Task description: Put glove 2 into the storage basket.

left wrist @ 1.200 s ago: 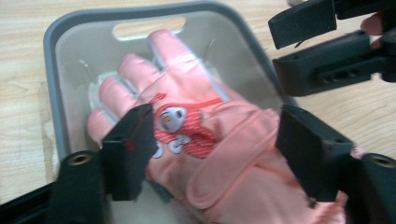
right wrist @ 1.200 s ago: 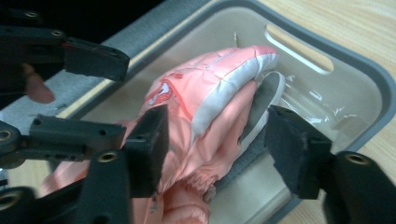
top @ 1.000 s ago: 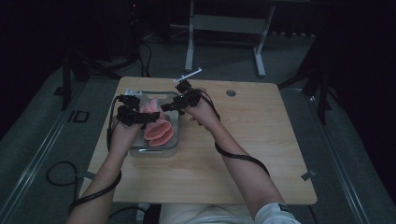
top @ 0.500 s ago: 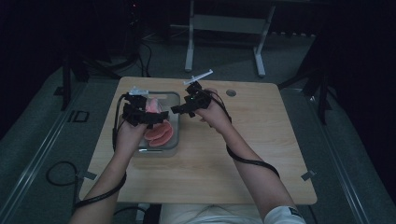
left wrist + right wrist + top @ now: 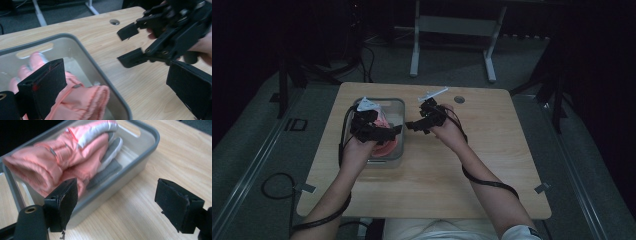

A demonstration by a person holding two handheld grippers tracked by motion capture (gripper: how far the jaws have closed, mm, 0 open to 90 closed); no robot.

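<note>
pink gloves (image 5: 75,157) of soft quilted fabric, with white bands across the fingers, grey palm patches and a ribbed knit cuff, lie bunched together inside a translucent grey plastic bin (image 5: 140,167) with rounded corners, a thick rim and a slot handle cut in its end wall. the bin sits on a pale wood-grain table (image 5: 472,170) that has a small round hole near its far edge. the left gripper (image 5: 384,134) hangs over the bin's right rim; its jaws have just been opening and now stand wide apart, one flat black felt-faced pad above the glove cuff, the other out over the bare tabletop, neither pressing on the fabric. the right gripper (image 5: 414,125) is just beside the bin, outside its right wall, jaws spread wide with nothing between them but wood and the bin's edge, its tips pointing toward the gloves and close to the left gripper's tips without touching.
</note>
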